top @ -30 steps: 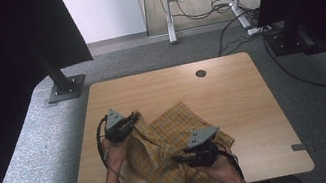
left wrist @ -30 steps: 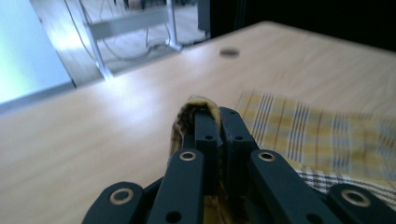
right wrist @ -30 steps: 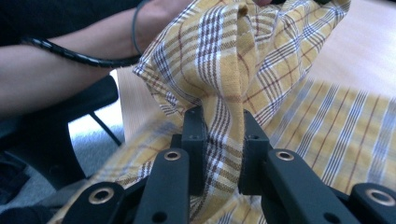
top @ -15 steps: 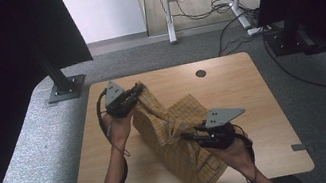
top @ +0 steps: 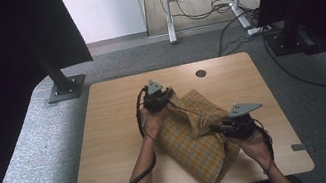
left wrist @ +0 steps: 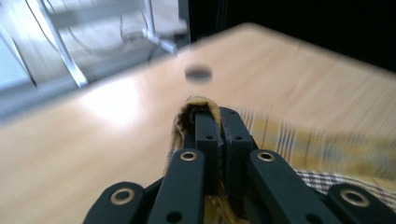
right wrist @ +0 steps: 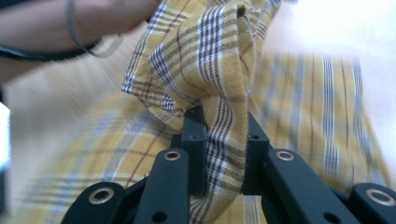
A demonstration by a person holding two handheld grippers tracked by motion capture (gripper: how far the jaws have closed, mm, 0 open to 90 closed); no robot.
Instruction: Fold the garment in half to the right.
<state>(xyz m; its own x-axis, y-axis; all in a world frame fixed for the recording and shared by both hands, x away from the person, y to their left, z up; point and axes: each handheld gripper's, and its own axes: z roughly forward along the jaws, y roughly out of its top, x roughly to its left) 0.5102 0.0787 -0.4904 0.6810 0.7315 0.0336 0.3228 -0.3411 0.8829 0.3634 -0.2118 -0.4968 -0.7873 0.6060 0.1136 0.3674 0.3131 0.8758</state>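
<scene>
grey carpet lies all around the wooden bench (top: 110, 146). on it sits a yellow checked cloth (top: 192, 139). the left gripper (top: 161, 98) has its fingers closed tight on a folded edge of the cloth at the far side. the right gripper (top: 218, 126) has its fingers closed on a bunched fold at the near right. the cloth stretches between the two pairs of fingers.

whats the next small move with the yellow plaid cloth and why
Probably draw the two grippers farther apart: the left gripper and right gripper each pinch the plaid cloth, which is bunched and folded on the table.
</scene>
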